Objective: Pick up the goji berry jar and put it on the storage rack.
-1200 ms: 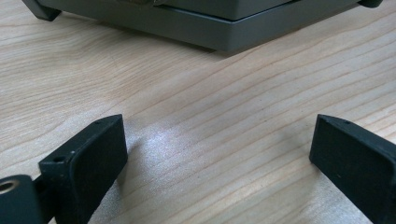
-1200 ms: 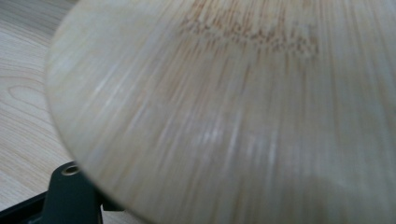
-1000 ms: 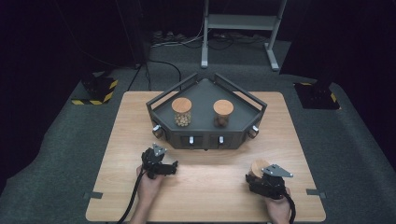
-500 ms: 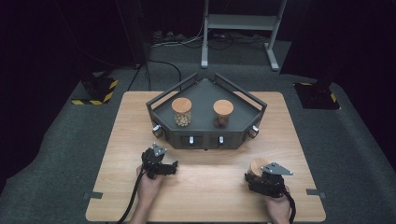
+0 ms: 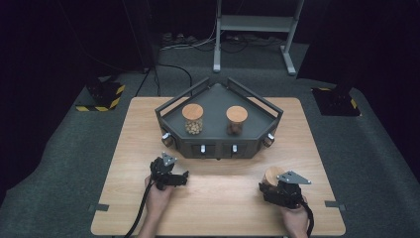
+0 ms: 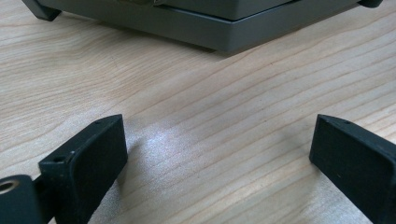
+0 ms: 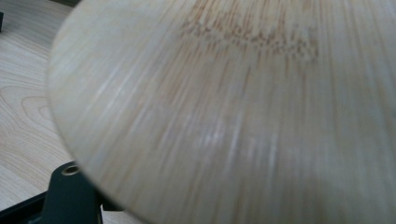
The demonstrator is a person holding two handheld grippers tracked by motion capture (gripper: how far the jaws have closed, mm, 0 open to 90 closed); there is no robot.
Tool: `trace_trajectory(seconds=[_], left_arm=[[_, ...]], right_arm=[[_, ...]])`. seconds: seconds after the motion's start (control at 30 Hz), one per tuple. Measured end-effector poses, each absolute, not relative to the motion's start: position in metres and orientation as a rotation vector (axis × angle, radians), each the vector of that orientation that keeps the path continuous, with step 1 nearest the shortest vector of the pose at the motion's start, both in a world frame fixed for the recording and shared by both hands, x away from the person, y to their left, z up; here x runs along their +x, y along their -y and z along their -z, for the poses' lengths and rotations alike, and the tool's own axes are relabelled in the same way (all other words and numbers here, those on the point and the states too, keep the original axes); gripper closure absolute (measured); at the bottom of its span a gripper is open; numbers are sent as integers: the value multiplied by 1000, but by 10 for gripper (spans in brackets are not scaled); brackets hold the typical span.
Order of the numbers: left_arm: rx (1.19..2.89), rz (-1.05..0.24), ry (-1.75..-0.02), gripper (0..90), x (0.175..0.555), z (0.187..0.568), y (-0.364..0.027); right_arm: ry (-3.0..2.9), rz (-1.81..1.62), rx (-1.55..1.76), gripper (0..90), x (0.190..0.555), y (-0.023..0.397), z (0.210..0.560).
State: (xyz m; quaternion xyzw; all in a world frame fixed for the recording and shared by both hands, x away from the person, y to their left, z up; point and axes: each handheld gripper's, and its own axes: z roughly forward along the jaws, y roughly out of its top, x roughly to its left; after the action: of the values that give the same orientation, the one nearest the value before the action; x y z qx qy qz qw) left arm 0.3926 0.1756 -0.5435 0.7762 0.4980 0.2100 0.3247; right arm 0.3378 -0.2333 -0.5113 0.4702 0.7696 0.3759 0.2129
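Observation:
A dark grey angular tray stands at the table's far middle. Two glass jars with wooden lids are upright in it: the left jar holds pale round pieces, the right jar darker ones. A third jar shows by its wooden lid at the front right. My right gripper is shut on it, and that lid covers the jaws in the right gripper view. My left gripper rests on the wood at the front left, open, with bare table between its fingers.
The tray's front wall with several small knobs lies just ahead of the left gripper. The wooden table sits on dark carpet. A metal stand rises behind, and yellow-black striped blocks sit on the floor.

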Motion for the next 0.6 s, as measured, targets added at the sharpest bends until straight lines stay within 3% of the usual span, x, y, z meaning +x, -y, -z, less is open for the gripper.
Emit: trace_trajectory(seconds=[0.6], left_arm=[[2035,-551,-1306,42,393,544,-176]], right_arm=[[-2129,-1058,1300,257,343,233,497]])
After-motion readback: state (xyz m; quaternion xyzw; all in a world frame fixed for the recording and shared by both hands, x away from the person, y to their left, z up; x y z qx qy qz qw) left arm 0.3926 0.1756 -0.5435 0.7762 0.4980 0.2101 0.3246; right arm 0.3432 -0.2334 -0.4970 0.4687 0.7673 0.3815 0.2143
